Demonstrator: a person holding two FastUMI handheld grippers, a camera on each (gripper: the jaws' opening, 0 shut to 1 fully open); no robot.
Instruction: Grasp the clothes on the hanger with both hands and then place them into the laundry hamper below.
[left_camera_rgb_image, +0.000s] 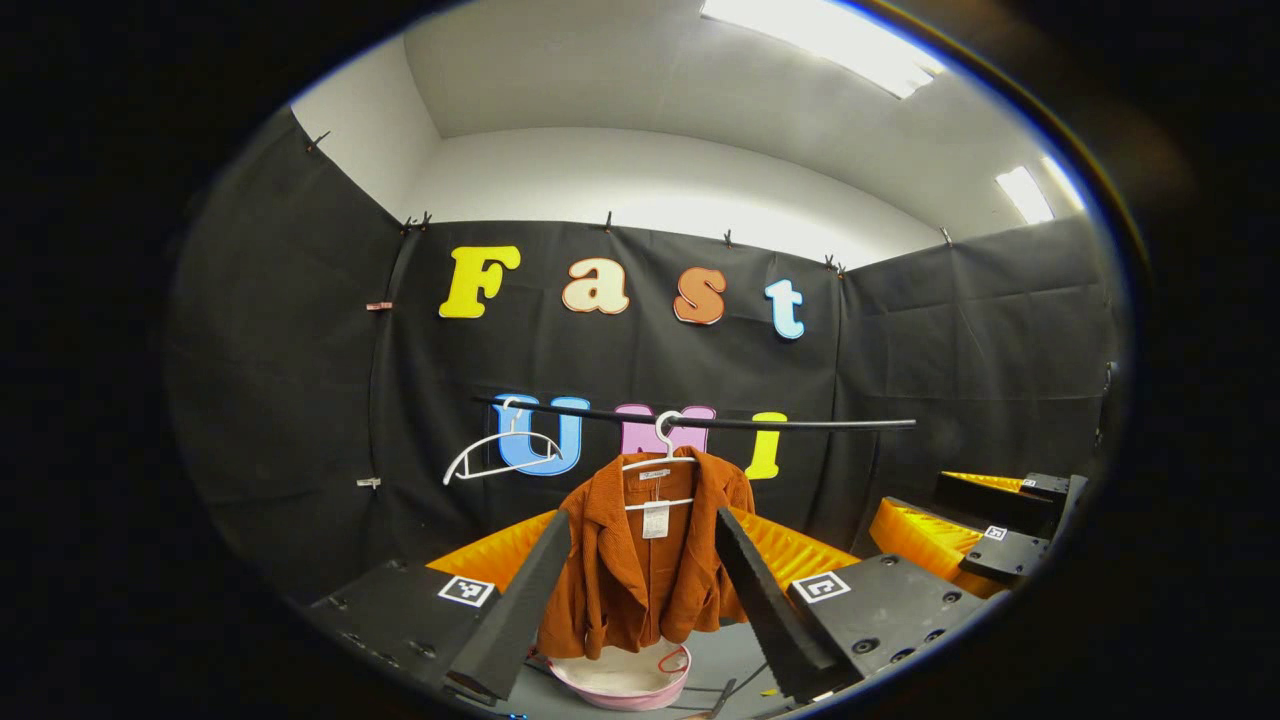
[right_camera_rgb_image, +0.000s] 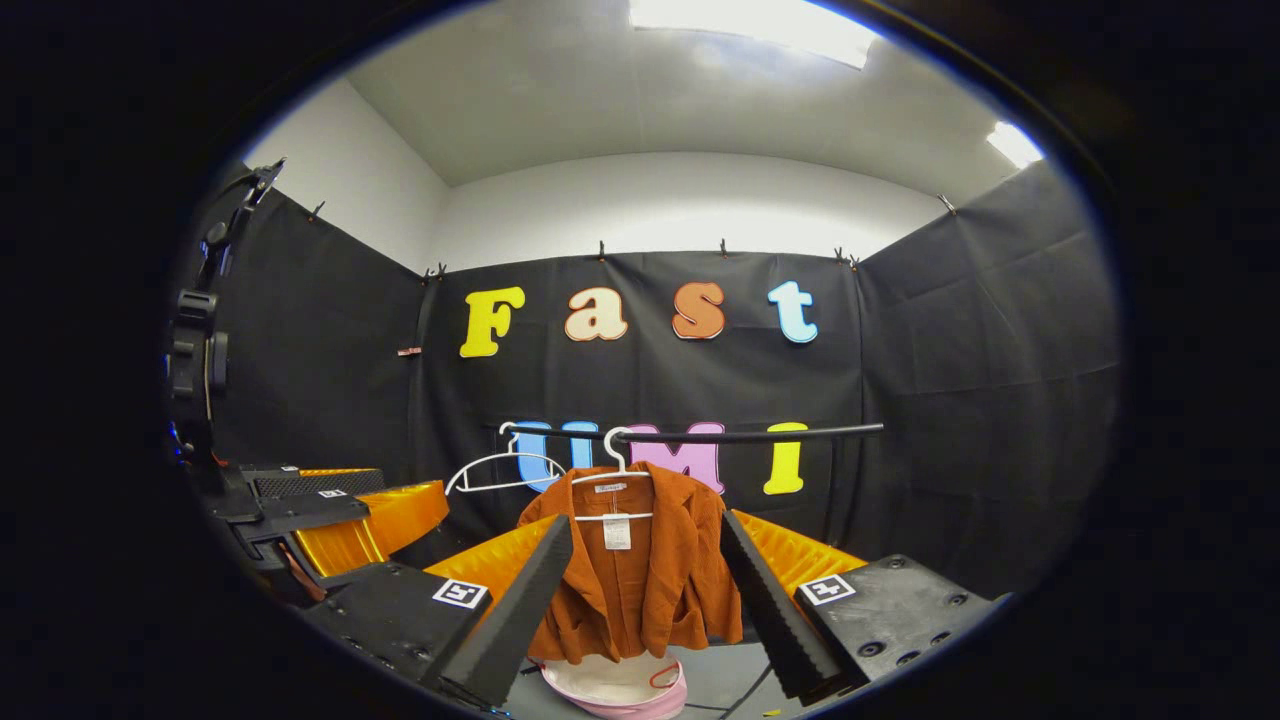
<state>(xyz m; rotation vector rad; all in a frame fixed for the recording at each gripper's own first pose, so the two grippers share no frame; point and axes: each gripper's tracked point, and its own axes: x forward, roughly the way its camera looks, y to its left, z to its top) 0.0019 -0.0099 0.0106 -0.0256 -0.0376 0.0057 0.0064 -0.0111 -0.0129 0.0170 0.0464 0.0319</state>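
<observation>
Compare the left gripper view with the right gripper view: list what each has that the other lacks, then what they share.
Left gripper view: the right tongs at its right edge. Right gripper view: the left tongs at its left edge. Shared: the rust jacket on a white hanger, a bare hanger beside it on the black rail, the hamper below, and each view's own open tongs framing the jacket, not touching it.

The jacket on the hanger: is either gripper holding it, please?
No. The jacket hangs free; left gripper and right gripper are open, short of it.
</observation>
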